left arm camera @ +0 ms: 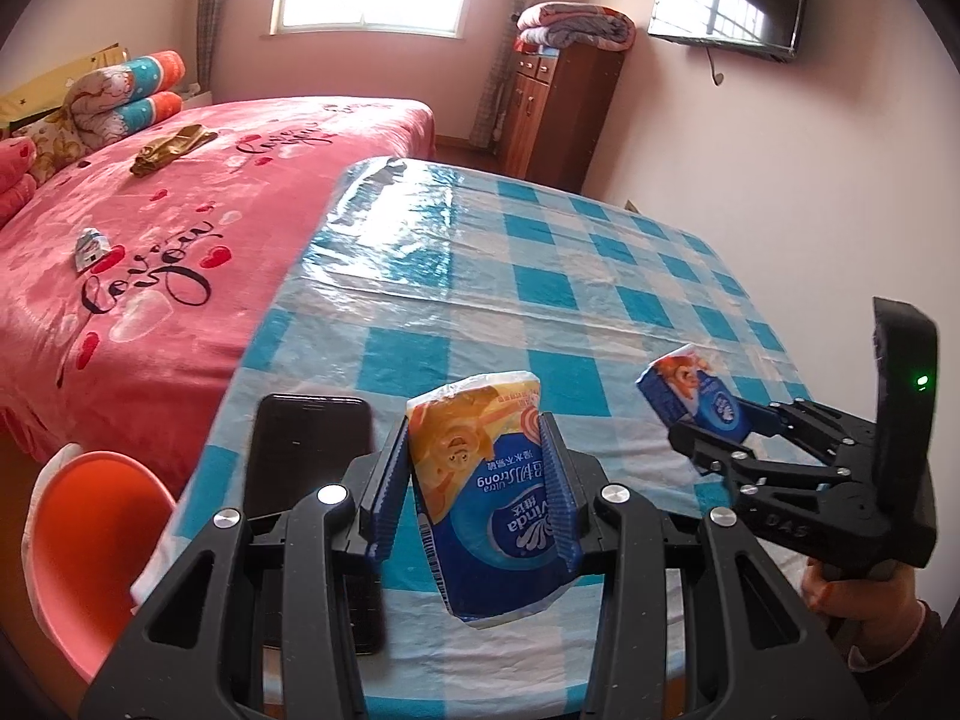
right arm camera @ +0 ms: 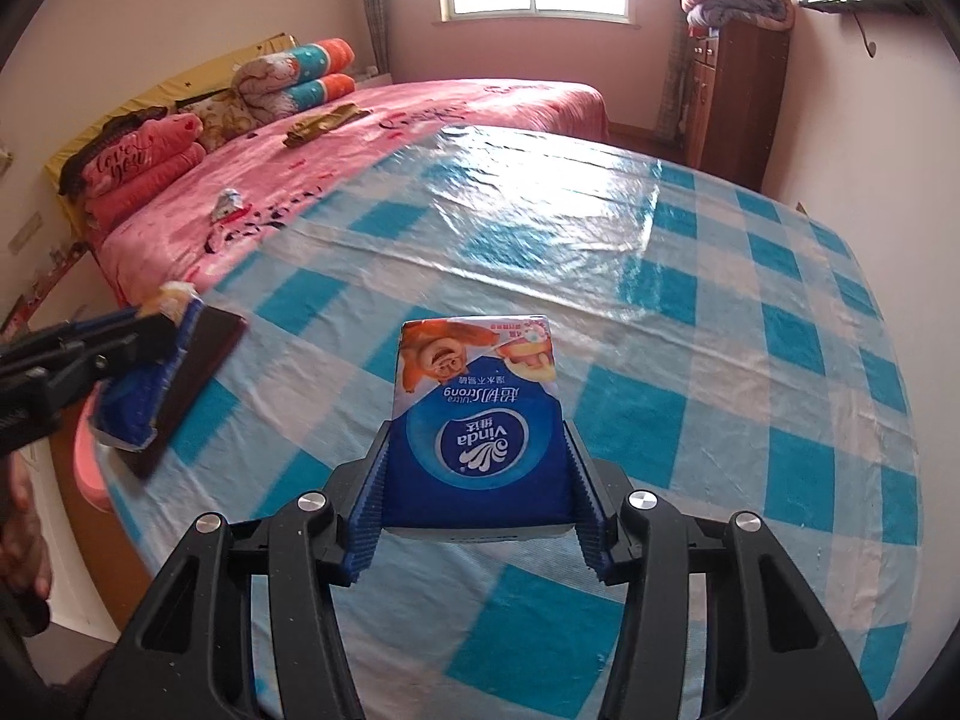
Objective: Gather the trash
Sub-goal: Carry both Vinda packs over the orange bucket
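The left gripper (left arm camera: 477, 480) pinches a crumpled blue-and-orange plastic tissue pack (left arm camera: 489, 492) between narrowly set blue pads, above the blue-and-white checked tablecloth (left arm camera: 540, 276). The right gripper (right arm camera: 477, 489) clamps a second, boxier tissue pack (right arm camera: 477, 414) the same way, above the same cloth. Two packs, two grippers, one black phone (left arm camera: 309, 462) lying flat, partly hidden behind the left gripper. On the pink bed (left arm camera: 180, 252) lie a small white wrapper (left arm camera: 90, 247) and a golden crumpled piece (left arm camera: 171, 147), both hard to identify.
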{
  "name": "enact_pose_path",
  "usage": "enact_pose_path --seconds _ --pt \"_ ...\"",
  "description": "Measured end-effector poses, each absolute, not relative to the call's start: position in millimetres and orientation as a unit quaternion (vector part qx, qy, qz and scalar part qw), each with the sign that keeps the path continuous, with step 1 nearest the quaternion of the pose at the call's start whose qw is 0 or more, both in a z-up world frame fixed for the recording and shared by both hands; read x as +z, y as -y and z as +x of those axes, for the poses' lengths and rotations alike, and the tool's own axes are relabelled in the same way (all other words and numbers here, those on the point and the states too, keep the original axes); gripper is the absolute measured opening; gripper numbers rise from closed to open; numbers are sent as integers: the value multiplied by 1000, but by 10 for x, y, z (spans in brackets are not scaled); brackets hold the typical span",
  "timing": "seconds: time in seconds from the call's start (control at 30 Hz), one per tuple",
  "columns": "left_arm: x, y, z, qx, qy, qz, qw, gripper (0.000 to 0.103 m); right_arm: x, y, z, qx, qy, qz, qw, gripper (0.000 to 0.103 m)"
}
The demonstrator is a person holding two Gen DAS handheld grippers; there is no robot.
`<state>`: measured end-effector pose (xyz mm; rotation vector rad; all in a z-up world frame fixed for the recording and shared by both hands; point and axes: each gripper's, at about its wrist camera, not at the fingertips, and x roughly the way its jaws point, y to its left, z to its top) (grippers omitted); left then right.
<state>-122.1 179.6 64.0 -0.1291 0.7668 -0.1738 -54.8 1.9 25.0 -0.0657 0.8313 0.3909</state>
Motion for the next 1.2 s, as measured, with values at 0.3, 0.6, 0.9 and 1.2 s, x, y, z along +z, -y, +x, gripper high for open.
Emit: enact_pose_path --seconds 0.3,0.6,0.9,1.2 --pt "752 -2089 -1322 -52 -356 -63 931 43 584 -270 -579 230 -389 -19 892 54" --pt "801 -2449 -1427 -17 -347 -74 935 43 788 -679 -611 279 -381 -31 881 54" --pt "772 -2844 -1545 29 -346 -87 934 43 910 -1194 -682 338 -373 -53 863 54" --pt "684 -3202 -1713 74 -354 -99 927 43 916 -1782 -797 394 -371 -84 837 54"
